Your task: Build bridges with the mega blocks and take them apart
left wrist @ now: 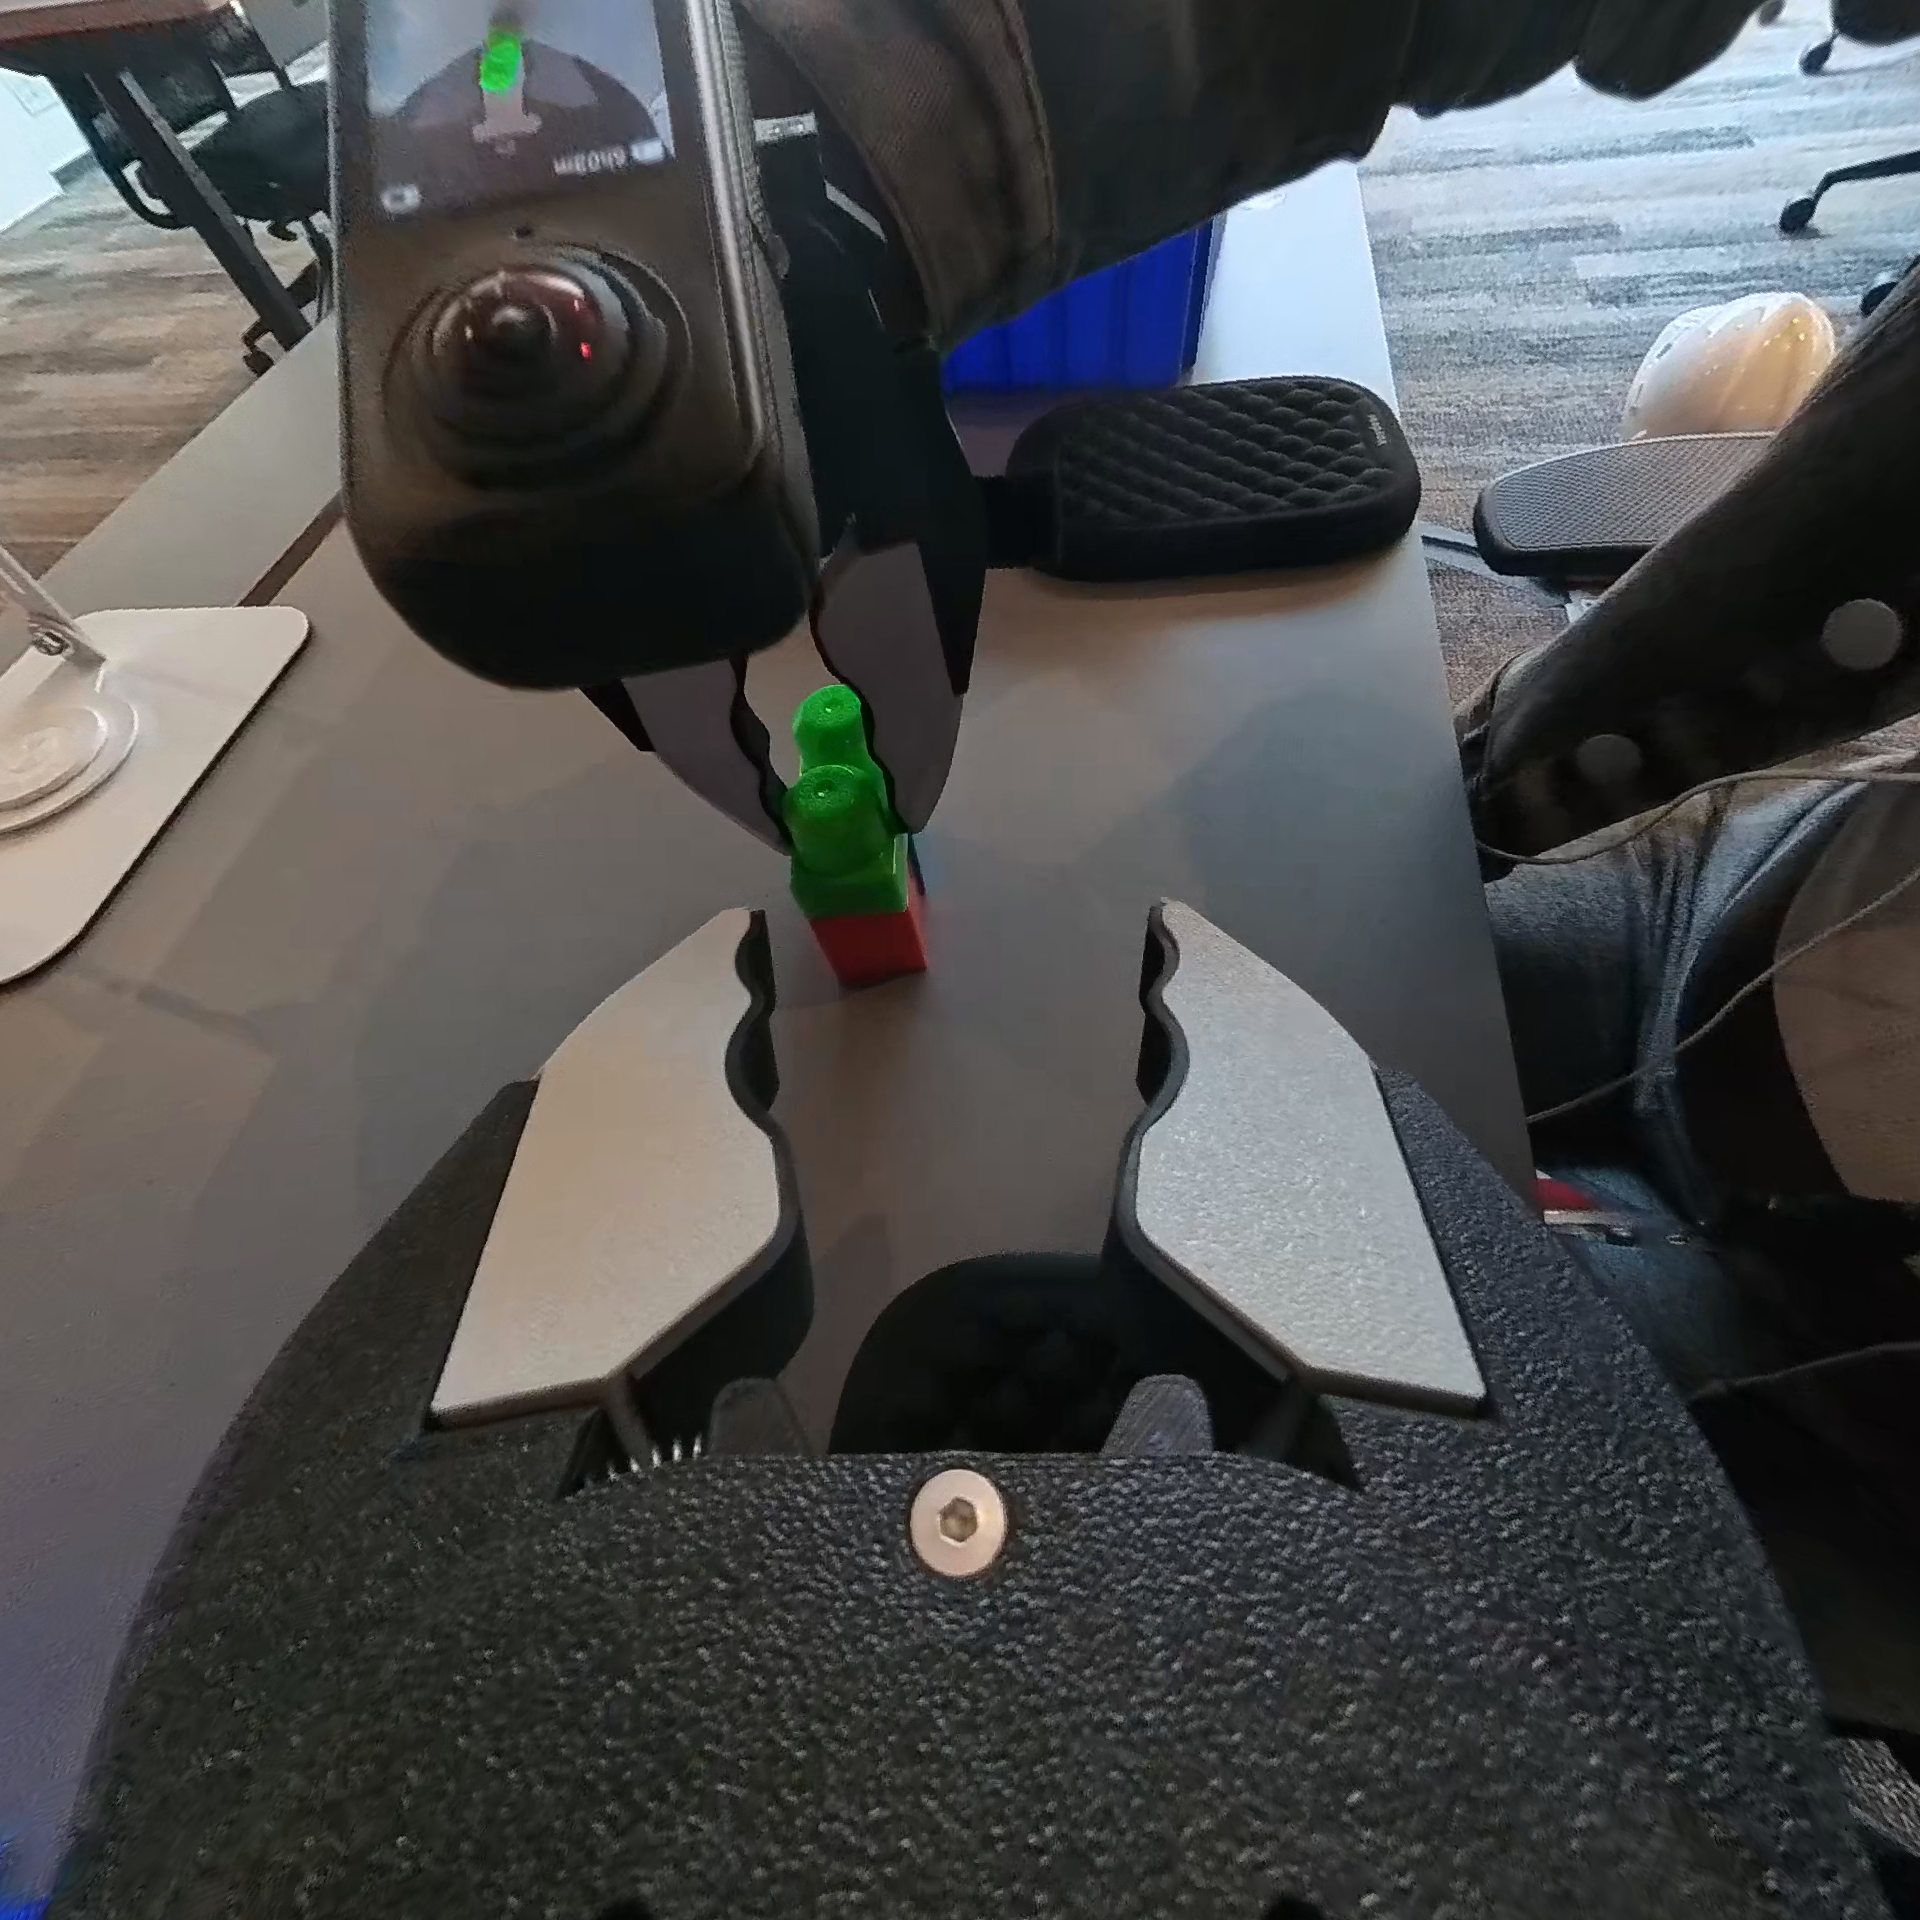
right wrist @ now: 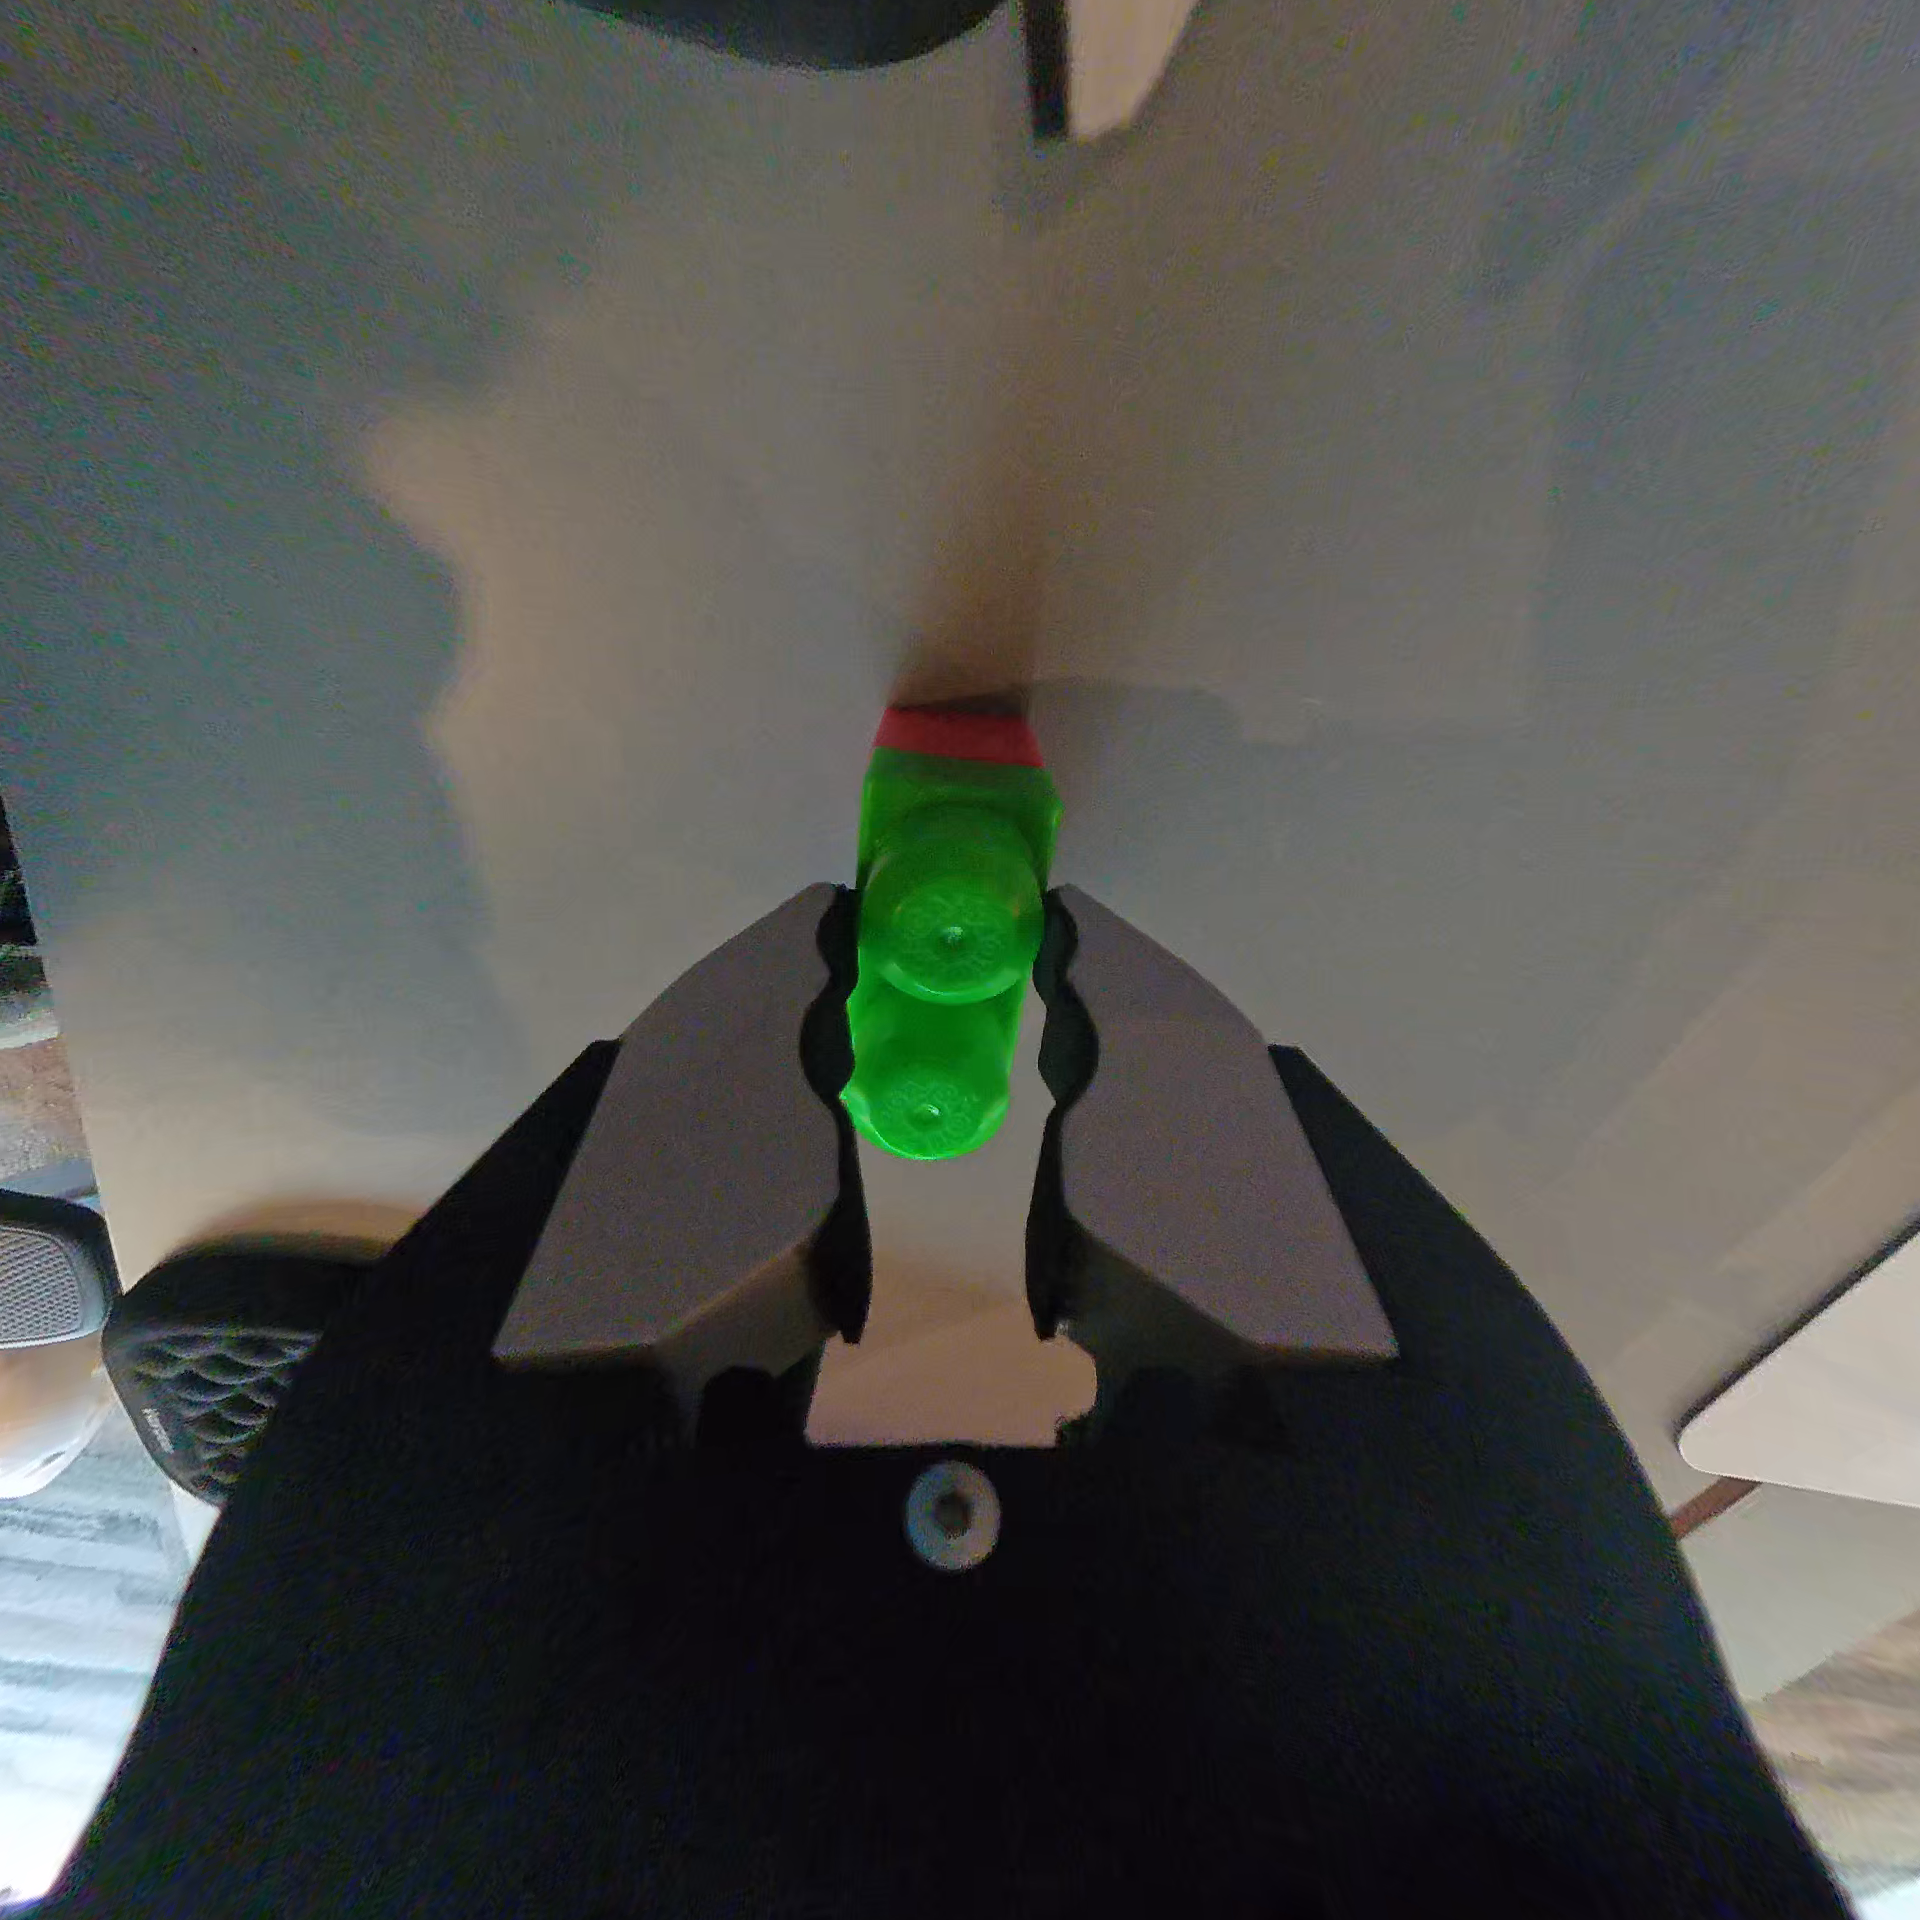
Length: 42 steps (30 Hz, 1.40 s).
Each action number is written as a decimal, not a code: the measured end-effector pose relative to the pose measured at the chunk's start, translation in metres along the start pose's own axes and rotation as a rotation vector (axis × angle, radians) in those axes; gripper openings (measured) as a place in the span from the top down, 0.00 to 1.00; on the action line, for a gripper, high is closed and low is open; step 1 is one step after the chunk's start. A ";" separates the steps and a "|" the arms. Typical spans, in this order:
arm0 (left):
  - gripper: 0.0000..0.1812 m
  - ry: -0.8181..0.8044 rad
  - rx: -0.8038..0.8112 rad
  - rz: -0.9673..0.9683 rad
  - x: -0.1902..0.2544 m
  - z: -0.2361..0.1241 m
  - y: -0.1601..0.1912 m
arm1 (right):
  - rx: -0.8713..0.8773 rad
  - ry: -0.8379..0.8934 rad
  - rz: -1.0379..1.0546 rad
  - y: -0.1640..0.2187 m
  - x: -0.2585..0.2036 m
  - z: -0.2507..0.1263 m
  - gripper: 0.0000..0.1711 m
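Under green block [right wrist: 951,940], red block [right wrist: 958,736] mostly hidden, blue sliver [left wrist: 916,871] unclear

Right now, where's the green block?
The green block sits on top of a red block near the middle of the grey table, between the jaws of the right gripper, just ahead of the open left gripper.

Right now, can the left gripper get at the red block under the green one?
Probably yes: the left gripper is open, with bare table before the red block. The right gripper grips only the green block above.
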<state>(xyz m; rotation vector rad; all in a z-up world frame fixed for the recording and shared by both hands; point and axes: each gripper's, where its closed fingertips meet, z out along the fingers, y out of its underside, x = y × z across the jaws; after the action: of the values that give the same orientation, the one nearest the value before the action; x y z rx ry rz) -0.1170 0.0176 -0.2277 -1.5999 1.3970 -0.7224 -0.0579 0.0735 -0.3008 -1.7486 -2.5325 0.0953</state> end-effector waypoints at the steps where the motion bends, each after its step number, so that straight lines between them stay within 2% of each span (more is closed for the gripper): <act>1: 0.63 0.003 -0.001 -0.001 0.000 0.001 0.000 | -0.018 0.002 0.000 0.000 0.000 0.000 0.81; 5: 0.63 0.005 -0.014 -0.008 0.001 0.004 0.002 | -0.061 -0.002 -0.001 0.001 0.000 0.001 0.81; 17: 0.63 -0.034 -0.053 -0.011 -0.001 0.000 0.003 | -0.046 -0.006 -0.019 0.000 0.000 0.000 0.81; 23: 0.63 -0.053 -0.049 -0.021 -0.005 -0.002 0.003 | -0.024 0.013 0.041 0.006 0.005 -0.005 0.81; 27: 0.63 -0.058 -0.037 -0.024 -0.007 -0.001 0.001 | -0.001 0.027 0.144 0.019 0.009 -0.025 0.81; 34: 0.63 -0.058 -0.017 -0.017 -0.004 -0.003 -0.004 | 0.010 0.057 0.516 0.096 0.020 -0.086 0.81; 42: 0.64 -0.101 -0.016 -0.030 -0.010 -0.001 -0.006 | -0.047 0.176 0.998 0.255 0.017 -0.168 0.81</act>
<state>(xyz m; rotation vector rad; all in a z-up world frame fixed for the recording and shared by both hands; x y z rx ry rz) -0.1176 0.0272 -0.2206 -1.6501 1.3119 -0.6402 0.1884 0.1821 -0.1556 -2.6866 -1.3405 -0.0733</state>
